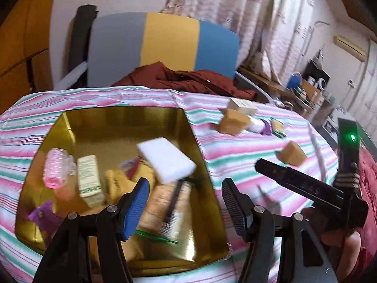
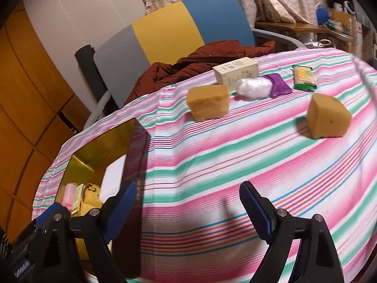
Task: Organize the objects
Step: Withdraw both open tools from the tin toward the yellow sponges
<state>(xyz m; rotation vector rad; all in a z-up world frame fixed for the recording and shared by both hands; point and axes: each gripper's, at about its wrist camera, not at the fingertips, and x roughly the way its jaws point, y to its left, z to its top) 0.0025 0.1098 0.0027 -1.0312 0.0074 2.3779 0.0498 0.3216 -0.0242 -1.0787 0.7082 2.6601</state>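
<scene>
A gold tin (image 1: 198,146) sits on the striped cloth and holds a pink roller (image 1: 55,167), a white-and-green carton (image 1: 89,176), a white foam block (image 1: 167,160), a purple packet and some yellow items. My left gripper (image 1: 186,186) hovers open over the tin's near right side with nothing between its fingers. My right gripper (image 2: 188,188) is open and empty above bare cloth, just right of the tin (image 2: 99,146). Beyond it lie two tan sponges (image 2: 208,102) (image 2: 328,118), a cream box (image 2: 235,73), a white plastic bundle (image 2: 254,87), a purple packet (image 2: 279,85) and a green-yellow packet (image 2: 304,77).
A chair (image 1: 165,40) with a grey, yellow and blue back stands behind the table, and a maroon jacket (image 1: 188,80) is draped on it. Curtains and a cluttered wooden shelf (image 1: 304,89) are at the back right. A wooden cabinet (image 2: 28,94) is on the left.
</scene>
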